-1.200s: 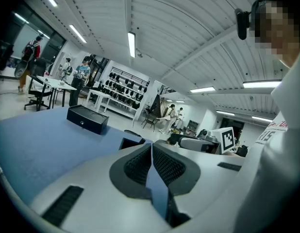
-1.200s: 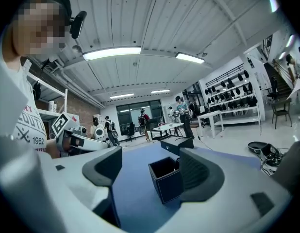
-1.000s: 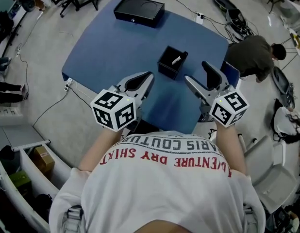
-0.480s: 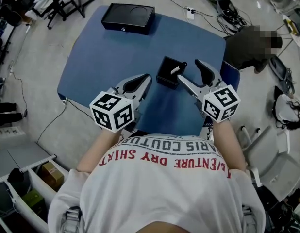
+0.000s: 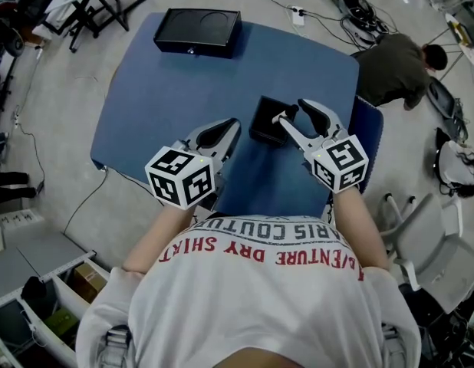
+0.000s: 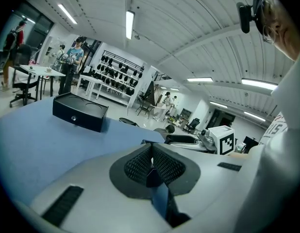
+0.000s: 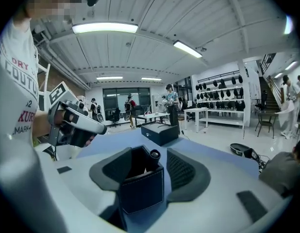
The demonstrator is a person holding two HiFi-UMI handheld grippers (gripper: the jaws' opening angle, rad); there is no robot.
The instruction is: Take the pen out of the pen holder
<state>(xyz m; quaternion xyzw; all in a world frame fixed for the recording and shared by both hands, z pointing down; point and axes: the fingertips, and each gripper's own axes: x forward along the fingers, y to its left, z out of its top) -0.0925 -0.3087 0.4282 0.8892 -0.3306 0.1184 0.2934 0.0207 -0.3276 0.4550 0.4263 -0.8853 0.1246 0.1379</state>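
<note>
**Step in hand: closing on the pen**

- The right gripper [image 5: 295, 114] is reaching over the pen holder [image 5: 264, 123] on the blue table [image 5: 183, 75]. Its jaws are closing but are still spread, w/ the holder's near corner and the pen [image 5: 284, 115] standing btwn them. No pad is pressing on anything yet.
- The pen is sitting inside the holder, leaning at the corner nearest the right gripper, w/ its dark top poking just above the rim.
- The left gripper [image 5: 226, 129] is hovering over the table's near edge, jaws pressed together, empty.

**Doing it well (judgement)**

- The pads are lining up w/ the holder wall as much as w/ the pen. Raising the tips so they are closing on the pen top only is advisable; otherwise the holder is likely getting clamped and lifted too.
- Pulling along the pen's own lean, not sideways, is keeping the light holder from tipping.
- Bracing the holder w/ the left gripper is an option.

**Vs. earlier frames**

- The right gripper is now further fwd and lower, straddling the holder's corner instead of sitting just short of it, and its jaws are narrower.
- The left gripper is slightly fwd.
- The holder is sitting in the same spot.
</note>
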